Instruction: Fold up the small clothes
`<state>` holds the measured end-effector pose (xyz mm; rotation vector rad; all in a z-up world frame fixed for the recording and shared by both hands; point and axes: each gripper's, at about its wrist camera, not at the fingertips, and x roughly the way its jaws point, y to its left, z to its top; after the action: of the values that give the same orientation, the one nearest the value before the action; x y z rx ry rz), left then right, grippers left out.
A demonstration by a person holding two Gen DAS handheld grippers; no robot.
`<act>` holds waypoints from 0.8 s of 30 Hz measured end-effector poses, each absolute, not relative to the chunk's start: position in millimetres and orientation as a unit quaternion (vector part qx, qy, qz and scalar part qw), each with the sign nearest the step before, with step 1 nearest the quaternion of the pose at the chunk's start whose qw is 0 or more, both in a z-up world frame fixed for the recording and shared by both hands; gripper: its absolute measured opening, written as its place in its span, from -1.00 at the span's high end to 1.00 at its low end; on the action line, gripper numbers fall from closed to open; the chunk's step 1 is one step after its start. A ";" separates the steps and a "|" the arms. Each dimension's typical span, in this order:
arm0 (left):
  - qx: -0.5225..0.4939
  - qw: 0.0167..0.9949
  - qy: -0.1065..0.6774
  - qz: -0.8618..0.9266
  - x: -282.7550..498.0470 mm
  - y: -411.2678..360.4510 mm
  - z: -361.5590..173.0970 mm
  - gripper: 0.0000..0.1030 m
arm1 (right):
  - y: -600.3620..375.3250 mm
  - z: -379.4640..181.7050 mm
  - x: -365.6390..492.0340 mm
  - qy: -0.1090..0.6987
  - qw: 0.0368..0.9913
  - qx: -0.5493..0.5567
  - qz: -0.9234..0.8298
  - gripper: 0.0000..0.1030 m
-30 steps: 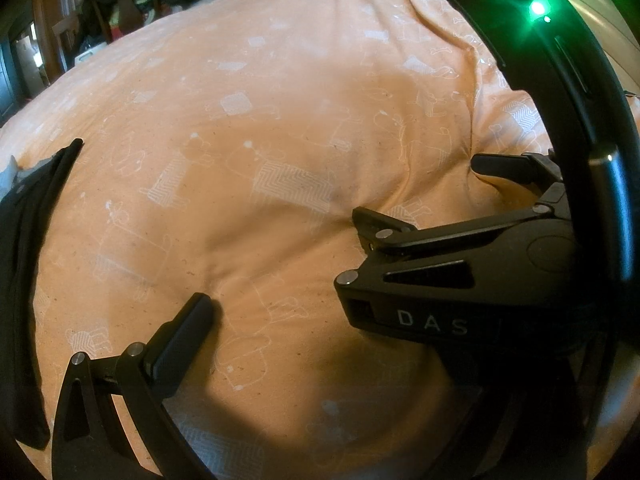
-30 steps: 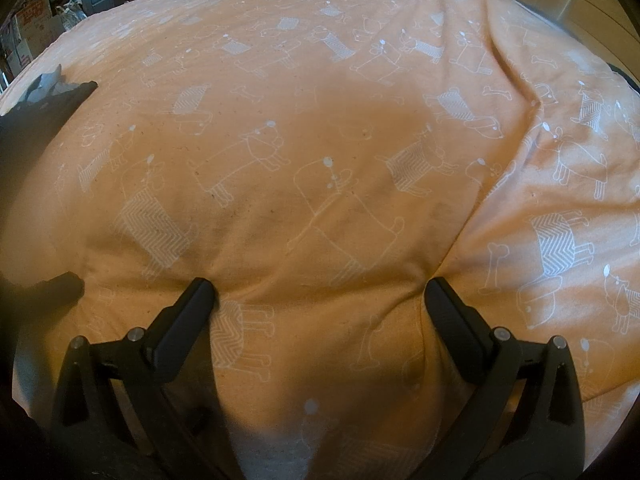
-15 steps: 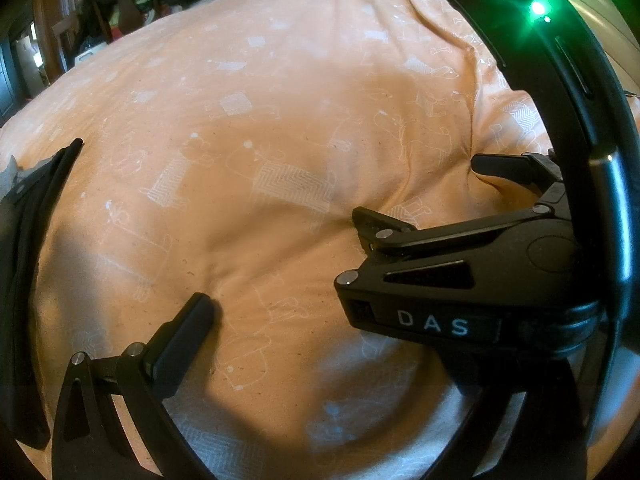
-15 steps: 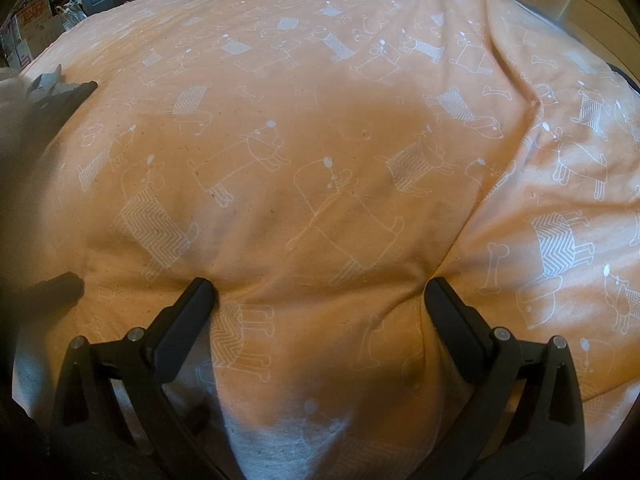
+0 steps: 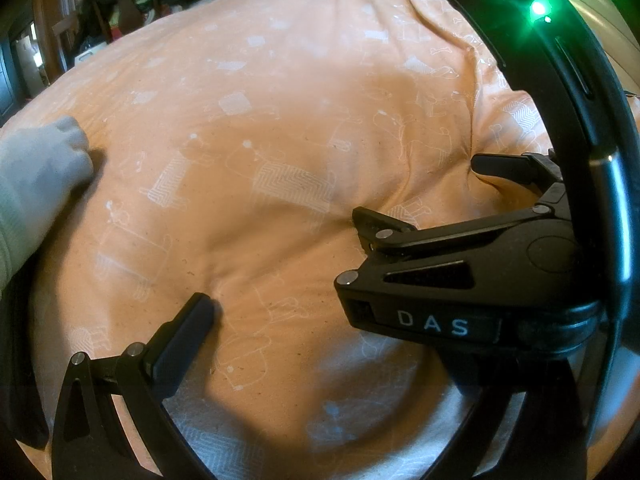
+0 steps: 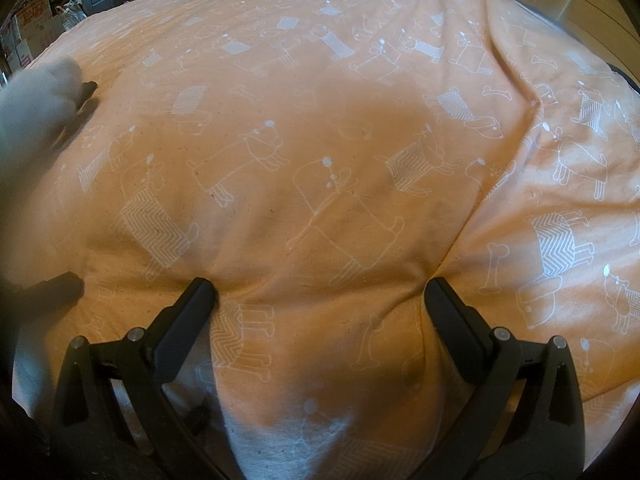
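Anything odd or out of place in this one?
Yes. A pale grey knitted shape, seemingly a covered hand, rests on the orange bedspread at the left edge. Meanwhile the left gripper and right gripper both sit open, tips pressed into the bedspread, holding no garment.

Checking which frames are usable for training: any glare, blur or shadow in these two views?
Left wrist view: green LED flares with streaks, a pale sleeve at left is soft; right wrist view: the sleeve is motion-blurred, a broad shadow darkens the orange quilt, and fisheye bends both.
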<state>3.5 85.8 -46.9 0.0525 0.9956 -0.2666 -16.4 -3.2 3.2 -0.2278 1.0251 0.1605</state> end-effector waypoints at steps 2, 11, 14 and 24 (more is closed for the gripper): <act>0.025 0.870 0.476 -0.127 3.4 85.9 -46.9 -1.00 | -3.6 3.0 -16.1 0.488 0.862 -0.109 0.077 -1.00; 0.025 0.870 0.476 -0.128 3.4 86.3 -46.9 -1.00 | -4.0 2.8 -16.2 0.488 0.862 -0.110 0.076 -1.00; 0.025 0.870 0.476 -0.128 3.4 86.0 -47.0 -1.00 | -4.0 3.0 -16.6 0.488 0.863 -0.110 0.076 -1.00; 0.025 0.870 0.476 -0.128 3.4 86.0 -47.0 -1.00 | -4.4 2.8 -16.8 0.487 0.863 -0.111 0.075 -1.00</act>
<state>3.4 86.0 -47.0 0.0524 0.9954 -0.2668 -16.8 -4.4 2.8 -0.2335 1.0216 0.1576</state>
